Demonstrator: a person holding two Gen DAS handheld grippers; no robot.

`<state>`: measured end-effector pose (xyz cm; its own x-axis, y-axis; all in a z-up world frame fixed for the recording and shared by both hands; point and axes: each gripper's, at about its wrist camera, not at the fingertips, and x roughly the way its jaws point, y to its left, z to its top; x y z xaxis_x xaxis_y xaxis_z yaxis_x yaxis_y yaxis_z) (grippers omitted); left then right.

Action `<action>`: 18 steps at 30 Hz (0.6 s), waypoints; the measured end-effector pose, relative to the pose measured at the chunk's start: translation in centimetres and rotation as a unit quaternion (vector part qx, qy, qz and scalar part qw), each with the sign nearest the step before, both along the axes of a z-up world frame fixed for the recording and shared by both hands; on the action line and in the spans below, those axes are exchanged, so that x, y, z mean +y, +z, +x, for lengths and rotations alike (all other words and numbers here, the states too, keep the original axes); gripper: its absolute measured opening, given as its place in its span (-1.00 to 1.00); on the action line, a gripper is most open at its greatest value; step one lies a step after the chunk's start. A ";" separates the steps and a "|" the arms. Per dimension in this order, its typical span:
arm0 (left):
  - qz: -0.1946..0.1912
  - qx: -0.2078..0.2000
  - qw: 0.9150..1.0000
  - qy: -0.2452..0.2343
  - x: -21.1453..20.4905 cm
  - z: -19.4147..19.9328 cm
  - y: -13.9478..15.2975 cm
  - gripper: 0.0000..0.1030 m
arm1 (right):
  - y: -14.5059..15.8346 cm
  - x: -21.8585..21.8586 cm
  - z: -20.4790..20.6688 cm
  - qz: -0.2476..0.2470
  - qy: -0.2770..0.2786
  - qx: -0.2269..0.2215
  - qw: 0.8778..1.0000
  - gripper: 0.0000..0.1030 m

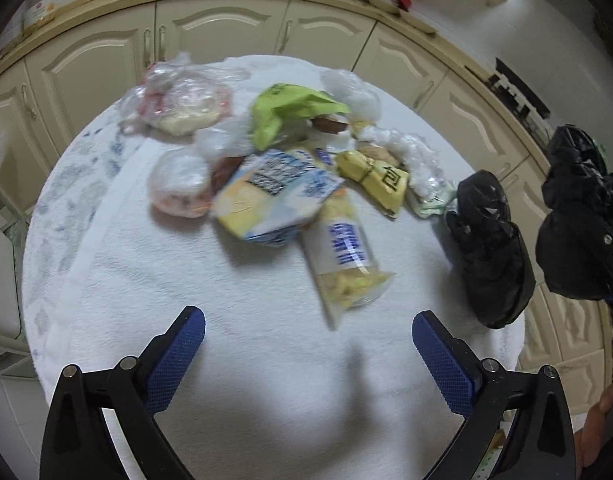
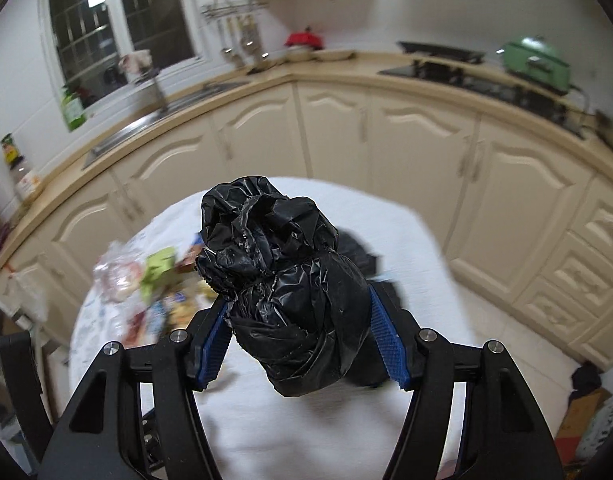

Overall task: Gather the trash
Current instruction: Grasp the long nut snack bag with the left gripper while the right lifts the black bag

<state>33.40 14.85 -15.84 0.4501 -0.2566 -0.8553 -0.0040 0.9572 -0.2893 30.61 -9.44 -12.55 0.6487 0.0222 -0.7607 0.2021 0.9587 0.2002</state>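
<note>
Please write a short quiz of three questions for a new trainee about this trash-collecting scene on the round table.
1. True or false: the right tool is shut on a crumpled black plastic bag.
2. What lies between the blue pads of the left tool?
A. a snack wrapper
B. only the white tablecloth beneath
C. a black bag
3. Fill in: the green wrapper lies in the trash pile on the ____ side of the table from the left tool.

Key: 1 true; 2 B; 3 far.
</note>
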 end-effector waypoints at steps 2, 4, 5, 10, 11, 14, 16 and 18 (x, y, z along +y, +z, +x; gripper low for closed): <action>0.010 -0.004 1.000 0.000 -1.3 0.7 0.1 0.98 | -0.2 -1.3 0.0 0.006 -0.007 0.002 1.000 0.27; 0.020 -0.005 1.000 0.000 -2.4 1.6 0.0 0.98 | -0.6 -2.5 0.2 0.009 -0.014 0.006 1.000 0.27; 0.027 -0.006 1.000 0.001 -2.9 2.2 -0.1 0.98 | -1.0 -3.0 0.3 0.009 -0.019 0.011 1.000 0.27; 0.062 -0.004 0.998 0.010 -4.4 4.8 -1.6 0.80 | -2.1 -4.5 0.4 0.006 -0.031 0.024 0.999 0.27; 0.063 0.000 0.998 0.009 -4.7 5.5 -2.1 0.55 | -2.3 -4.8 0.6 0.007 -0.032 0.026 0.999 0.27; 0.073 0.020 0.997 0.010 -5.2 6.9 -3.7 -0.30 | -2.9 -5.3 1.4 0.003 -0.031 0.032 0.999 0.27; 0.067 0.006 0.998 0.009 -5.2 7.0 -3.6 -0.41 | -3.4 -5.4 1.8 0.002 -0.027 0.038 0.999 0.27; 0.068 -0.004 0.998 0.003 -5.3 6.8 -3.4 -0.43 | -3.7 -5.4 2.0 0.003 -0.023 0.041 0.999 0.27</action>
